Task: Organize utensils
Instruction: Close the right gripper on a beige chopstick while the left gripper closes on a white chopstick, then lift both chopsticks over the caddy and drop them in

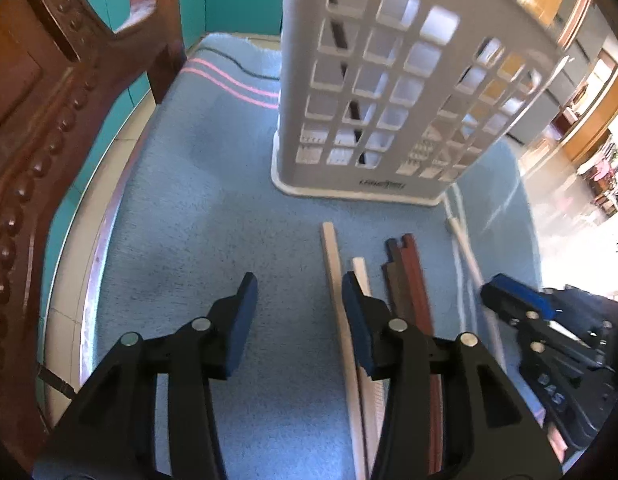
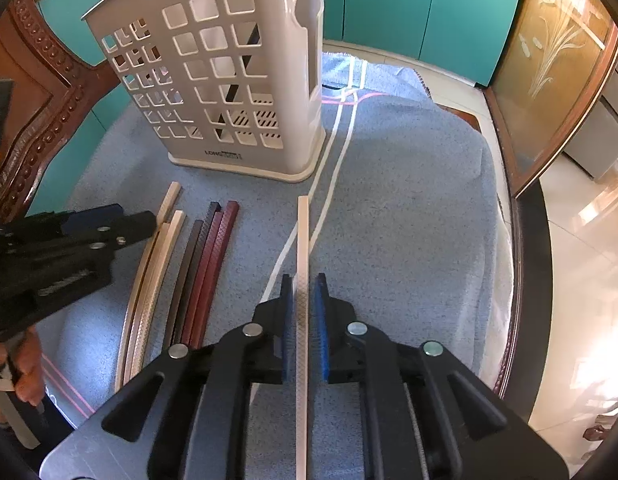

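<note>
With the right tongs point(image 2: 303, 292) clamped on a cream chopstick point(image 2: 303, 240) lying on the table at 6 o'clock from the holder point(image 2: 229, 80), lift it level and tip it in, while the left tongs point(image 1: 299, 292) wait open and empty.

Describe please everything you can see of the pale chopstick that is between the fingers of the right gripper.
The pale chopstick is a long, slim, cream-coloured stick with squared sides and a fine textured pattern near the gripped part; it looks like plastic. It runs straight away from the camera, its far end toward the holder. The right gripper is shut on it, blue pads against both sides. It lies apart from the other sticks; whether it touches the cloth, I cannot tell.
</note>
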Available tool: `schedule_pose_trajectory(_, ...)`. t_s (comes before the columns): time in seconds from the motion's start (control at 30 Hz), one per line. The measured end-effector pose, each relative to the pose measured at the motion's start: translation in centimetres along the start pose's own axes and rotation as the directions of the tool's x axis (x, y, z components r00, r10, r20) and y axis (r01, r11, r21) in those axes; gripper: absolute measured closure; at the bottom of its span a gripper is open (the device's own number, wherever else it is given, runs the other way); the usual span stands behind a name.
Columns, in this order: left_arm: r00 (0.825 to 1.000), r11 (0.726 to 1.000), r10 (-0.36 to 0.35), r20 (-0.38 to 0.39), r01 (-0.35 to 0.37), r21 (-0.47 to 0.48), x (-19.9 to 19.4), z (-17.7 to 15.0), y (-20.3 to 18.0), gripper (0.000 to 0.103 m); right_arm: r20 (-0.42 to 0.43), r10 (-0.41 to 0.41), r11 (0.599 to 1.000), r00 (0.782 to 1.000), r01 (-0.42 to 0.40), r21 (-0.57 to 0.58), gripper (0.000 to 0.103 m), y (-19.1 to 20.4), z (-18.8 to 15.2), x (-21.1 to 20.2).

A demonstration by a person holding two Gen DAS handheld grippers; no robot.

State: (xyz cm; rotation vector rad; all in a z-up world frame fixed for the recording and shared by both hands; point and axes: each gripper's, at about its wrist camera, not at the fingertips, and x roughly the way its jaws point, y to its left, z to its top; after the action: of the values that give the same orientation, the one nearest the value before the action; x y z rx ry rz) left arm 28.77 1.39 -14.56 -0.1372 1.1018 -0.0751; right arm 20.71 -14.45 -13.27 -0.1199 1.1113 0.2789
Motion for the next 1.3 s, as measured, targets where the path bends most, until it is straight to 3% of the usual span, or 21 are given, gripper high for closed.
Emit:
schedule_pose_trajectory(0.17, 1.000, 1.000, 0.010, 0.023, -0.010, -0.025, 0.9, 1.3, 0.0, 0.057, 0.000, -0.002, 1.000, 1.000, 0.002, 0.004, 0.091, 0.4, 0.2, 0.0)
schedule_pose_trajectory(0.3, 0.997, 0.998, 0.065, 0.035, -0.065, 0.010, 1.5, 1.8, -0.7, 0.057, -0.013, -0.017, 1.000, 1.000, 0.017, 0.006, 0.091, 0.4, 0.2, 0.6)
schedule_pose_trajectory(0.37, 0.995, 0.995, 0.088, 0.039, -0.090, 0.039, 1.6, 1.9, -1.3, 0.063, -0.019, -0.027, 1.000, 0.999, 0.027, 0.005, 0.091, 0.3, 0.2, 1.1)
schedule_pose_trajectory(0.4, 0.995, 0.994, 0.089, 0.043, -0.092, 0.063, 1.6, 1.9, -1.5, 0.070, -0.021, -0.027, 1.000, 0.999, 0.027, 0.006, 0.090, 0.3, 0.1, 1.1)
schedule_pose_trajectory(0.5, 0.998, 0.994, 0.051, 0.029, -0.053, 0.098, 1.3, 1.9, -1.9, 0.091, -0.021, -0.029, 1.000, 0.999, 0.029, 0.005, 0.090, 0.1, 0.1, 1.2)
schedule_pose_trajectory(0.53, 0.999, 0.994, 0.030, 0.018, -0.031, 0.106, 1.2, 1.9, -1.8, 0.092, -0.021, -0.032, 0.999, 0.999, 0.032, 0.006, 0.090, 0.0, 0.1, 1.1)
schedule_pose_trajectory(0.67, 1.000, 0.992, -0.006, -0.015, 0.008, 0.123, 0.5, 1.0, -1.1, 0.092, -0.021, -0.031, 0.999, 0.999, 0.031, 0.017, 0.090, -0.4, -0.1, 1.2)
schedule_pose_trajectory(0.77, 1.000, 0.994, -0.021, -0.013, 0.022, 0.111, -0.1, 0.7, -0.7, 0.092, -0.016, -0.036, 0.999, 0.999, 0.037, 0.021, 0.079, -0.6, 0.2, 1.2)
schedule_pose_trajectory(0.8, 1.000, 0.994, -0.019, -0.010, 0.020, 0.107, -0.4, 0.3, -0.9, 0.089, -0.012, -0.043, 0.999, 0.999, 0.043, 0.019, 0.074, -0.6, 0.3, 1.2)
schedule_pose_trajectory(0.9, 1.000, 0.994, -0.010, -0.004, 0.010, 0.112, -1.1, -1.4, -0.3, 0.074, -0.006, -0.074, 0.997, 0.997, 0.074, 0.005, 0.072, 0.0, 0.5, 1.4)
schedule_pose_trajectory(1.03, 1.000, 0.993, 0.024, -0.003, -0.024, 0.115, -0.8, -2.2, -1.9, 0.073, 0.014, -0.114, 0.993, 0.993, 0.114, -0.027, 0.072, 0.7, 0.6, 2.0)
schedule_pose_trajectory(1.07, 0.999, 0.992, 0.039, 0.004, -0.039, 0.121, -0.7, -2.3, -2.4, 0.073, 0.016, -0.112, 0.993, 0.994, 0.113, -0.030, 0.073, 0.8, 0.6, 2.0)
schedule_pose_trajectory(1.17, 0.998, 0.992, 0.052, 0.017, -0.054, 0.115, -0.4, -2.0, -2.7, 0.089, 0.018, -0.067, 0.997, 0.998, 0.068, -0.029, 0.095, 0.9, 0.6, 2.0)
schedule_pose_trajectory(1.3, 0.999, 0.997, 0.016, 0.036, -0.019, 0.076, -1.0, -1.7, -2.4, 0.096, 0.052, -0.024, 1.000, 0.998, 0.025, -0.017, 0.097, 1.0, 0.6, 1.0)
